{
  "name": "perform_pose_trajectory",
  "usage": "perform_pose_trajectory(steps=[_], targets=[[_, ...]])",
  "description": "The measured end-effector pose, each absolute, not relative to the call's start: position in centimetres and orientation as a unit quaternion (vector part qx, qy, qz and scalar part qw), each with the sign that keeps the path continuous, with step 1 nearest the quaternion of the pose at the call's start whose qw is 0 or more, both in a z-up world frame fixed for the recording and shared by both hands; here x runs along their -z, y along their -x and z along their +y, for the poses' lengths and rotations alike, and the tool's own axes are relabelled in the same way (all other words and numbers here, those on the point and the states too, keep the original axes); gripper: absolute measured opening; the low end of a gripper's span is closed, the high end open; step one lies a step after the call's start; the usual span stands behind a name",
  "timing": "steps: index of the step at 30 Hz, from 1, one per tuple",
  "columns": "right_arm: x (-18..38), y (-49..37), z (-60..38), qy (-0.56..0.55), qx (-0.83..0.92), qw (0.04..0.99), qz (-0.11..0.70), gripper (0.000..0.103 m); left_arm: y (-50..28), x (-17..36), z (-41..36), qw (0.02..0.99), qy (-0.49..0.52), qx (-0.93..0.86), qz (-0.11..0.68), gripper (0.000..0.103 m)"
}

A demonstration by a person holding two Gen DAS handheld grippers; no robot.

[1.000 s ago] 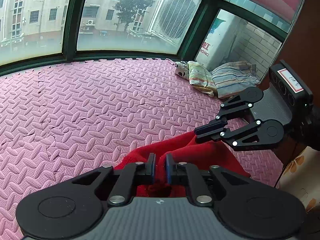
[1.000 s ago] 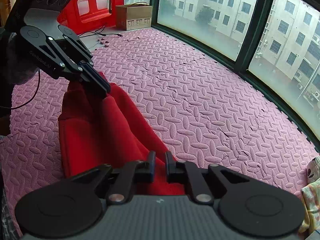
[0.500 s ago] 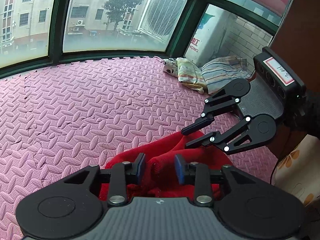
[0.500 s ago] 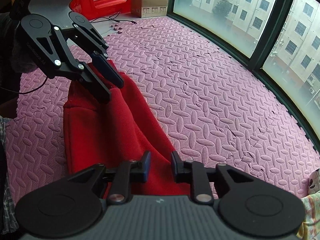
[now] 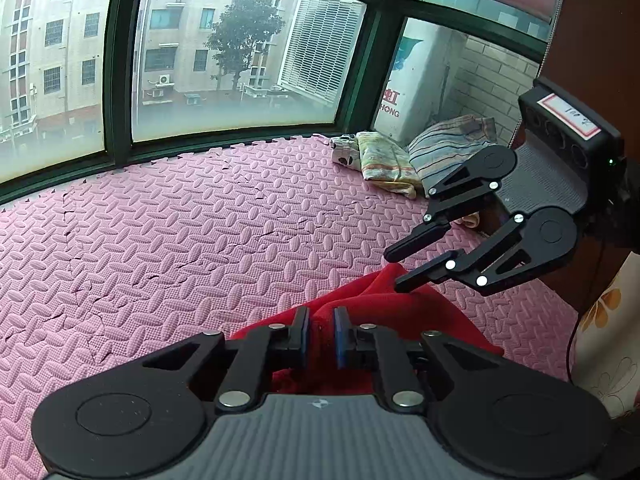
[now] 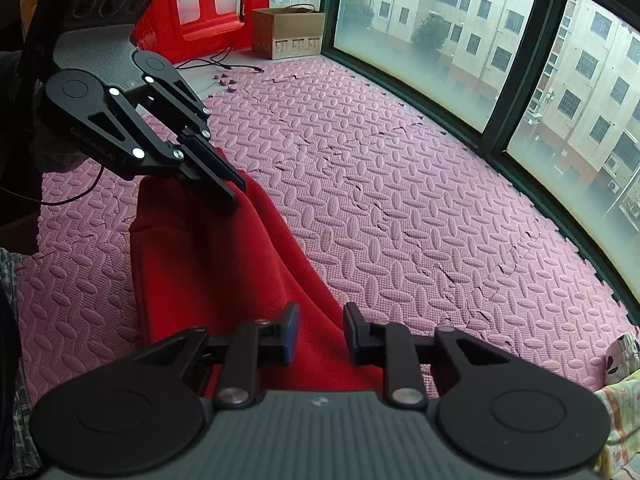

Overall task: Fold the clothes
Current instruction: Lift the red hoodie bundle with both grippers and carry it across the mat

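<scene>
The red cloth [image 6: 224, 280] lay bunched on the pink mat [image 6: 400, 208]. It looked soft, light and floppy; corners seemed best to grab. The left gripper [image 5: 320, 330] was closing on a fold, while the right gripper [image 6: 320, 334] hung loose above it.

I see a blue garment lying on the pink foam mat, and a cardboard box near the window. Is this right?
Not quite: the garment is red, not blue, as the right wrist view shows. It does lie on the pink foam mat, and the cardboard box stands near the window.
</scene>
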State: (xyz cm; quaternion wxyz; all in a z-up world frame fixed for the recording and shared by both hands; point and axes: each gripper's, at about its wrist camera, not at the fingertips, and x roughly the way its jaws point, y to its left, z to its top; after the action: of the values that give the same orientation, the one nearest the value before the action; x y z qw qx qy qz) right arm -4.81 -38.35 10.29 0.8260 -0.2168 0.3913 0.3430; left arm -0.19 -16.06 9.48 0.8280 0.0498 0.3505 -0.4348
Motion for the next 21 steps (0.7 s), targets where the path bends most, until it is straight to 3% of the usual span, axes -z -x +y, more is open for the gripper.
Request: perform_pose_trajectory(steps=[11,15,21], targets=[[-8.1,5.6,-37.3,0.202,-0.327,0.834,0.397,0.024,0.0,-8.7,-15.8,0.822,-0.048,0.430,0.370,0.015],[-7.8,5.4,-36.9,0.197,-0.310,0.850,0.378,0.034,-0.2,-8.4,-15.9,0.821,-0.049,0.424,0.379,0.022],[-7.1,4.8,-36.8,0.183,-0.289,0.857,0.386,0.038,-0.6,-8.1,-16.0,0.824,-0.057,0.411,0.385,0.026]])
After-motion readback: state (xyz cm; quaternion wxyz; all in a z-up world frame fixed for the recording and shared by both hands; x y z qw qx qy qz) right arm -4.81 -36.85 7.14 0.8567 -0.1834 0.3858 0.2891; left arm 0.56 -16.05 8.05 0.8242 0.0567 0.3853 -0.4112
